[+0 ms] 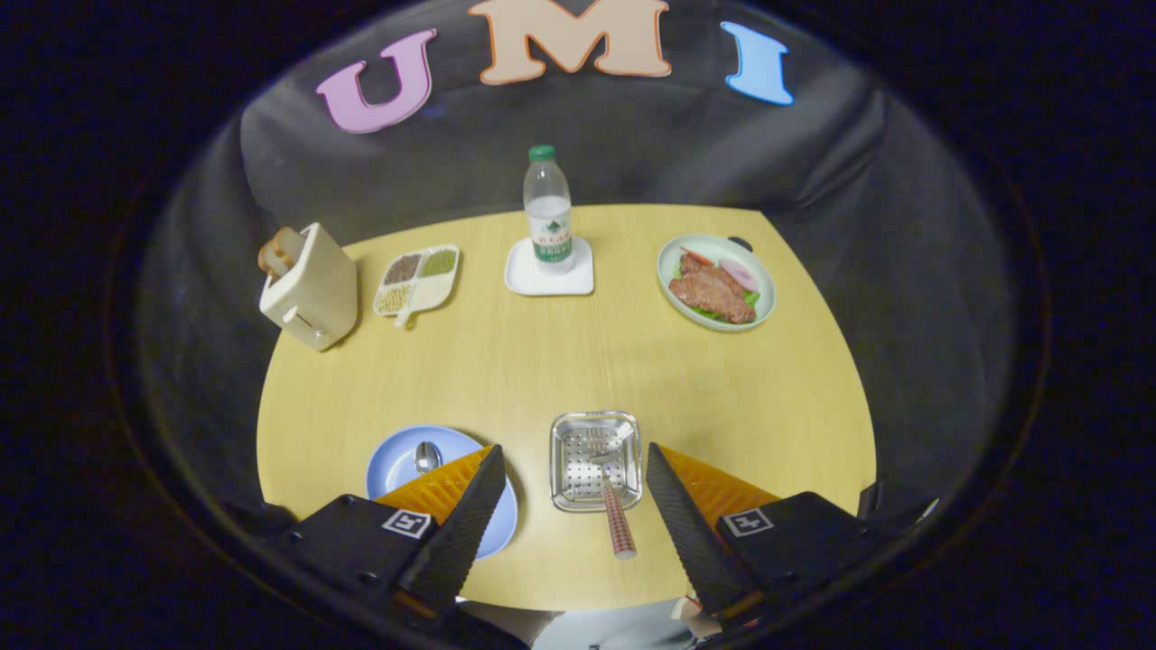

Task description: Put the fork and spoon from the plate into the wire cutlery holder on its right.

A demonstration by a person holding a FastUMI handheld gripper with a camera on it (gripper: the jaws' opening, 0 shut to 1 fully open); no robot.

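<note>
Wide open, the gripper [569,487] holds nothing; its 2 fingers flank the square wire cutlery holder [596,459], fork [618,519] inside. On the round blue plate [397,460], the small shiny metal spoon [426,456] looks light, hard, slippery; best pinched by its handle.

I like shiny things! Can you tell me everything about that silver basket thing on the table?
The wire cutlery holder is a shiny, square metal basket with holes in its floor and rounded corners. It sits upright on the wooden table, right of the blue plate, between the open fingers of the gripper. A fork lies in it, its checked handle poking over the near rim.
</note>
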